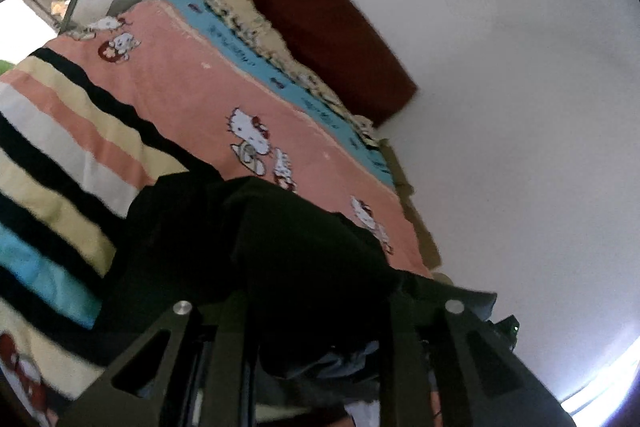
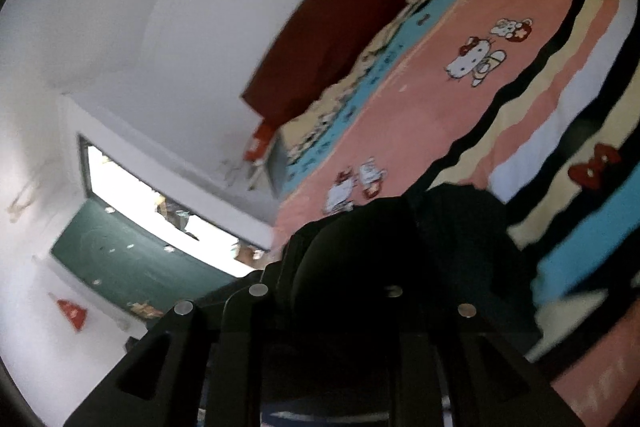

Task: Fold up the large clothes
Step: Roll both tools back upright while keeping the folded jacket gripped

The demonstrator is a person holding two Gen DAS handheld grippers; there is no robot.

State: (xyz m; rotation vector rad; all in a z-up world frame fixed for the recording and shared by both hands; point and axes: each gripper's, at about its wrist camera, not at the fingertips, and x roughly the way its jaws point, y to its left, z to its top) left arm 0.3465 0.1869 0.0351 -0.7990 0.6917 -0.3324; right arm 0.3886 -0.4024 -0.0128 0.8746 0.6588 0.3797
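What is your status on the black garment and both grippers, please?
Left gripper, right gripper: both pinching black garment. Garment bunched over the patterned bedspread. Nothing in the way.

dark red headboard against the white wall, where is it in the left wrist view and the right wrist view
Left wrist view: the dark red headboard runs slantwise across the upper middle, above the pink cartoon-cat bedspread.
Right wrist view: the headboard slants through the upper middle, left of the bedspread.
Shared landmark: the blue band along the bedspread's edge, just below the headboard.

Both wrist views look along their fingers, tilted, sharing the bedspread [image 1: 192, 99] and headboard [image 2: 328, 39].
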